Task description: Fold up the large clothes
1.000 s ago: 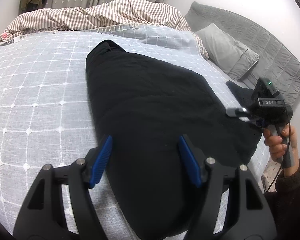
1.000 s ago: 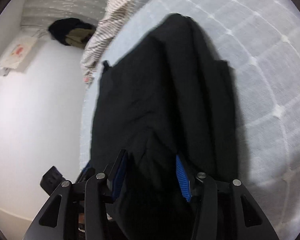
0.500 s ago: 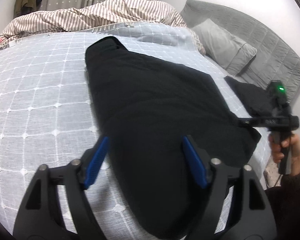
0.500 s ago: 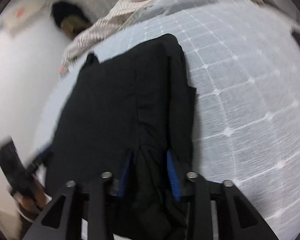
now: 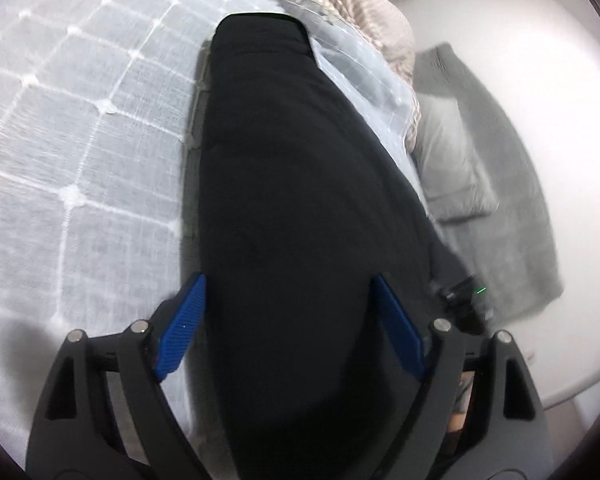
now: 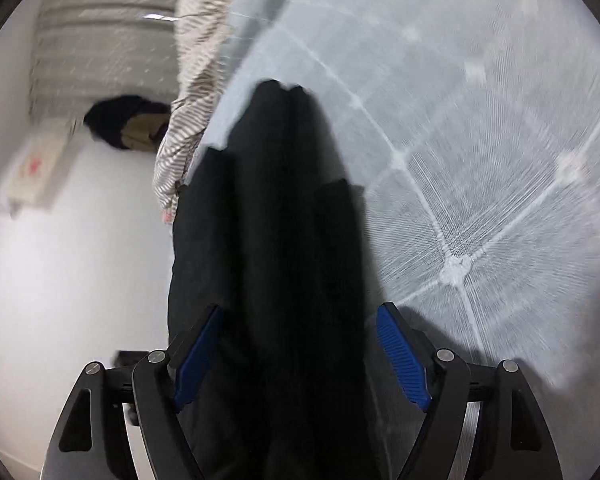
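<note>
Bed: we see a pale grid-patterned bedspread [image 5: 80, 128] under everything, with a striped duvet [image 5: 364, 12] bunched at its far end.
Garment: a large black garment [image 5: 300, 200] lies on the bedspread as a long narrow stack of layers.
Progress: we judge the lengthwise folds done; a crosswise fold to shorten it seems left.
Left gripper [image 5: 290, 324]: jaws spread wide, straddling the garment's near end, clamping nothing.
Right gripper [image 6: 298, 354]: jaws likewise apart, the dark folds [image 6: 284, 220] running between them, not pinched.
</note>
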Demonstrator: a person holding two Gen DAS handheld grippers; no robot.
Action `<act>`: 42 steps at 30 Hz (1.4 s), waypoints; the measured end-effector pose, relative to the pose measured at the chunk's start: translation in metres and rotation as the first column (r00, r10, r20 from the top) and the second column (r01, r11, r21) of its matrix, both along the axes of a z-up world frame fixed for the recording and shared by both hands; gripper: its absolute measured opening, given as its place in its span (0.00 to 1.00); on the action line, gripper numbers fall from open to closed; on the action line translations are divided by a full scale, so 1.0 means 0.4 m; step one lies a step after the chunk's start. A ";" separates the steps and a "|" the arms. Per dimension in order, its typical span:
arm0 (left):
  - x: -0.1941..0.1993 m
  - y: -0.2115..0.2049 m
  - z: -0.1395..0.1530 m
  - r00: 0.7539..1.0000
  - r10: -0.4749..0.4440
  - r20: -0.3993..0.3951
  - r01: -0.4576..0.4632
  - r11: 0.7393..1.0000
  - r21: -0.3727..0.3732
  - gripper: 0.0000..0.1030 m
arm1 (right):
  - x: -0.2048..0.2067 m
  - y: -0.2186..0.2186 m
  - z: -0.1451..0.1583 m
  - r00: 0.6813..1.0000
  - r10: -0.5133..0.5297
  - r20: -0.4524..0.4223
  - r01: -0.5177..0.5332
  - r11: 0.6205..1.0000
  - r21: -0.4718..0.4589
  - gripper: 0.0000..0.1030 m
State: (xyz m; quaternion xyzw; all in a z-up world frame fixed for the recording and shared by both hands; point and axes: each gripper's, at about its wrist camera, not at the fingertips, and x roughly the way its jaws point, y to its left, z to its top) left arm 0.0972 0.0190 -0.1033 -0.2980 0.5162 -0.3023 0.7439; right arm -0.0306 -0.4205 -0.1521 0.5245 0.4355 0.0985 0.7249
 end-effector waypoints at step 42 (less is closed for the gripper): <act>-0.149 0.195 0.180 0.897 0.293 0.331 -0.425 0.775 0.467 0.87 | 0.197 0.456 0.257 0.992 0.089 0.086 -0.027 0.836 -0.548 0.64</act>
